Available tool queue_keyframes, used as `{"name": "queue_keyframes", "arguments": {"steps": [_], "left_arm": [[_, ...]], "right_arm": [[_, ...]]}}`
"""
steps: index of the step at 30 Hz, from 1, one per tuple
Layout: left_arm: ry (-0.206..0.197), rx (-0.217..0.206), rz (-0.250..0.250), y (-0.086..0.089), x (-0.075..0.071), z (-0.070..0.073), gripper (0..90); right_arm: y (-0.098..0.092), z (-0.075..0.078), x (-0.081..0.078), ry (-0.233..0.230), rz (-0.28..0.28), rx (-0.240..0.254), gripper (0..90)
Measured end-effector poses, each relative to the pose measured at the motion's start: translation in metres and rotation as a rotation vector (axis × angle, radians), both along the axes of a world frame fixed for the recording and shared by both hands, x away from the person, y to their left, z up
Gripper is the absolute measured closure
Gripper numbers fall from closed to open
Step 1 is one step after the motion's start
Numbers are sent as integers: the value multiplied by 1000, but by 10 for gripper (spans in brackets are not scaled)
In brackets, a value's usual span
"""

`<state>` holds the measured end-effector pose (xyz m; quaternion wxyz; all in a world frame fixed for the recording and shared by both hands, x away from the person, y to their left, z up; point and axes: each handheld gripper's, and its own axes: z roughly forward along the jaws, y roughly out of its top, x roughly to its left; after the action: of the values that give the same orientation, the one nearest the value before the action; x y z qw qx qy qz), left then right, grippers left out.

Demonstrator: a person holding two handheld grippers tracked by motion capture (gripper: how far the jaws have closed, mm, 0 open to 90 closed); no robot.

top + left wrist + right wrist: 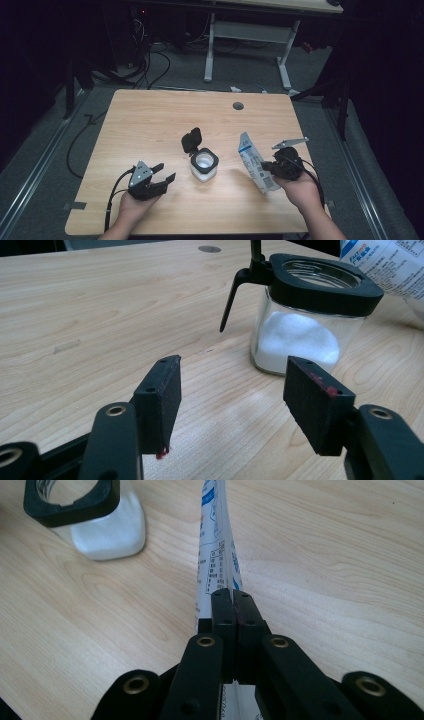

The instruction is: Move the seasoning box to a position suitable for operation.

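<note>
A white, blue-printed packet [254, 162] (edge-on) stands right of the open glass jar [204, 166], pinched by the right gripper [268, 167]; left gripper [167, 172] gapes empty.

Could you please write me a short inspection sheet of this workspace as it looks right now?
Surface: light wooden table, with a round grommet hole near its far edge.
Job's things: glass jar of white powder stands upright mid-table, its black hinged lid flipped open; white and blue packet is held up off the table to the jar's right.
Clutter: nothing seen.
Grippers: left gripper open and empty, aimed at the jar; right gripper shut on the packet's edge.
Cables: one black cable trails from the left gripper; more lie on the floor.
Surroundings: dark room, grey floor, white desk frame behind.
</note>
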<state>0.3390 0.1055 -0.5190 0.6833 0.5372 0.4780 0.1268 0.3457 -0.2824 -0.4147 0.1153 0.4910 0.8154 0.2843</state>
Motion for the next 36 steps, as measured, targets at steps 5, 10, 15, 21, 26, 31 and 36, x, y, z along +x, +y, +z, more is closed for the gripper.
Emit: {"name": "queue_keyframes", "arguments": {"steps": [5,10,15,21,26,31,36], "left_arm": [[-1,-18,6,4,0,1,403],[-2,-30,7,9,1,2,405],[-6,-36,11,12,1,2,406],[-14,-14,13,16,2,1,408],[-13,-13,21,22,2,0,408],[-14,-14,27,25,3,0,409],[-6,-13,22,26,3,0,411]], "right_arm": [[-5,-5,-3,-51,-10,44,900],[-10,-12,-9,-109,-18,91,900],[-11,-16,-16,-165,-32,117,900],[-15,-25,-20,-221,-40,167,900],[-21,-31,-23,-273,-62,209,900],[-27,-36,-26,-331,-79,243,900],[-32,-42,-25,-375,-101,273,900]]}}
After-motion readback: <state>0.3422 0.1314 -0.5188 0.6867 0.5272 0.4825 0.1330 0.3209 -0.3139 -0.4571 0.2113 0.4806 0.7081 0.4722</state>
